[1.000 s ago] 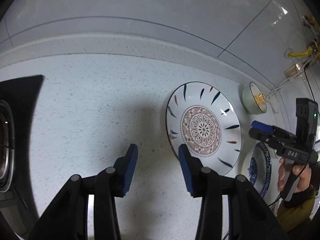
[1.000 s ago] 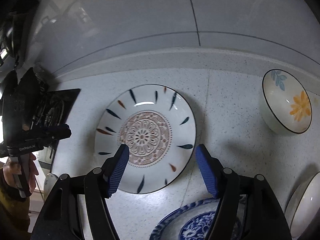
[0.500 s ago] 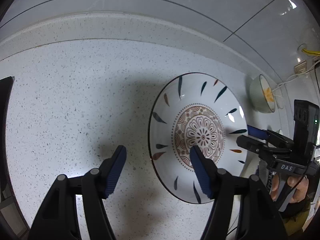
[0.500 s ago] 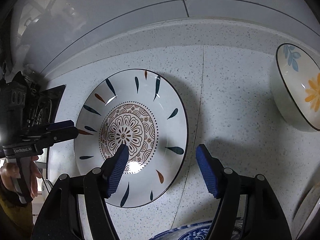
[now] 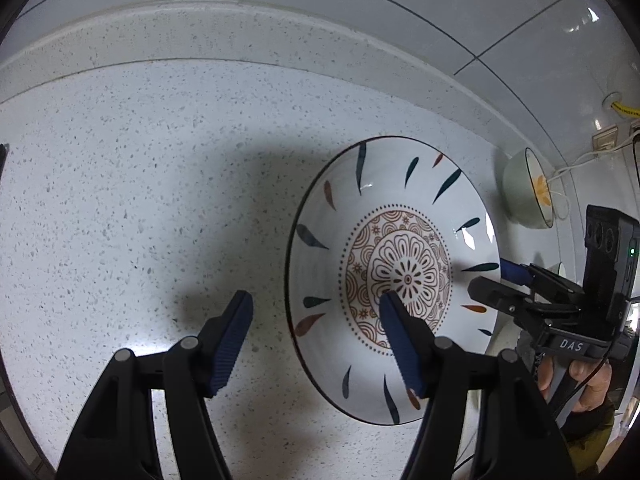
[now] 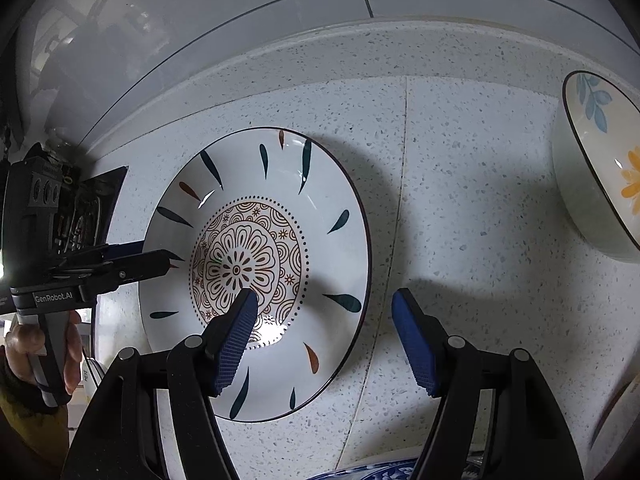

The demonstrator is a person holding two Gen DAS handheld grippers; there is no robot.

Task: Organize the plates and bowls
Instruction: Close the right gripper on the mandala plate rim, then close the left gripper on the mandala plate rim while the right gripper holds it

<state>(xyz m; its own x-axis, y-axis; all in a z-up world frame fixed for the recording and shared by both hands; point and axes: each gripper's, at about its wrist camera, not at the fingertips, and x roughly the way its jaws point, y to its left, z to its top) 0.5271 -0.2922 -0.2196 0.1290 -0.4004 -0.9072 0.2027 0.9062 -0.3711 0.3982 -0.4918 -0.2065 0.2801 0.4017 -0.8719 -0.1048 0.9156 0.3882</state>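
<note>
Both the left gripper point(image 5: 316, 316) and right gripper point(image 6: 324, 316) stand apart, empty, each straddling an opposite rim of the patterned plate point(image 5: 394, 276). The left's jaws have just been opening. Uneven closing could tip or skid the plate on the counter point(image 5: 140, 200).

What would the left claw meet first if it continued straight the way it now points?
Probably the left rim of the white round ceramic plate with the brown flower centre: the open left claw straddles it, though height is unclear.

Speckled white countertop point(image 5: 120, 200), grey tiled wall point(image 5: 440, 8), wall socket point(image 5: 604, 142), yellow cable point(image 5: 626, 110), black hob point(image 6: 94, 208)
</note>
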